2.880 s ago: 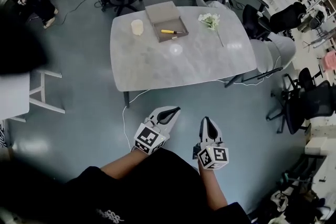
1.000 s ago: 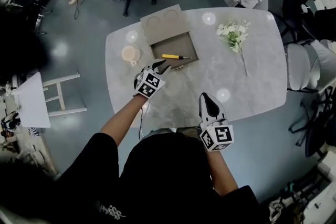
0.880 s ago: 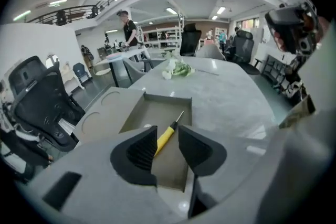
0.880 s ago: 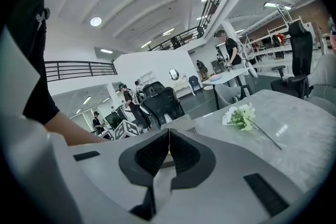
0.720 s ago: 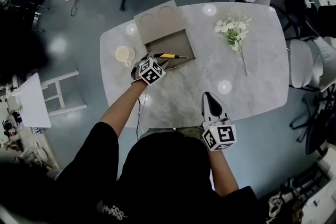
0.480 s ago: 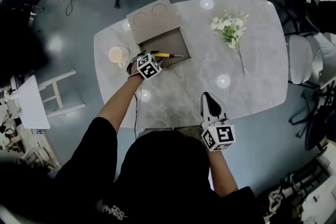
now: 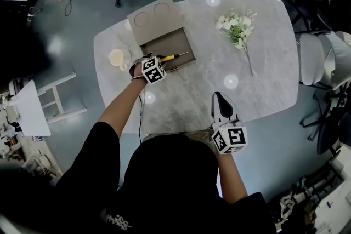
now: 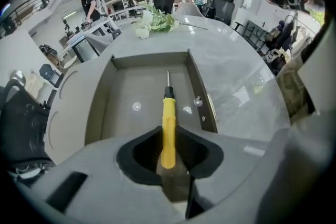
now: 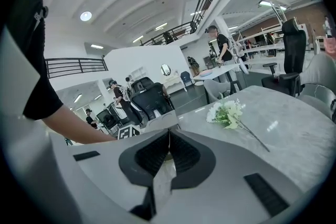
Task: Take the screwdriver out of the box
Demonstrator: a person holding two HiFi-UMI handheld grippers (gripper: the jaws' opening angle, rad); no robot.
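Left gripper [image 8: 168, 139]: jaws, having just been closing, clamp the yellow handle of the screwdriver [image 8: 168, 113], which lies in the open box [image 8: 118, 113] (shaft pointing away). Right gripper [image 9: 168, 134]: jaws together, empty, over the table [image 9: 294, 134]

My left gripper [image 8: 168, 134] has dropped from above the box's [image 8: 131, 86] near edge down into it, its jaws just closing onto the screwdriver's [image 8: 168, 113] yellow handle.

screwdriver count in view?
1. The yellow-handled screwdriver lies in the open box on the table. No other shows, though the box's near end is partly hidden.
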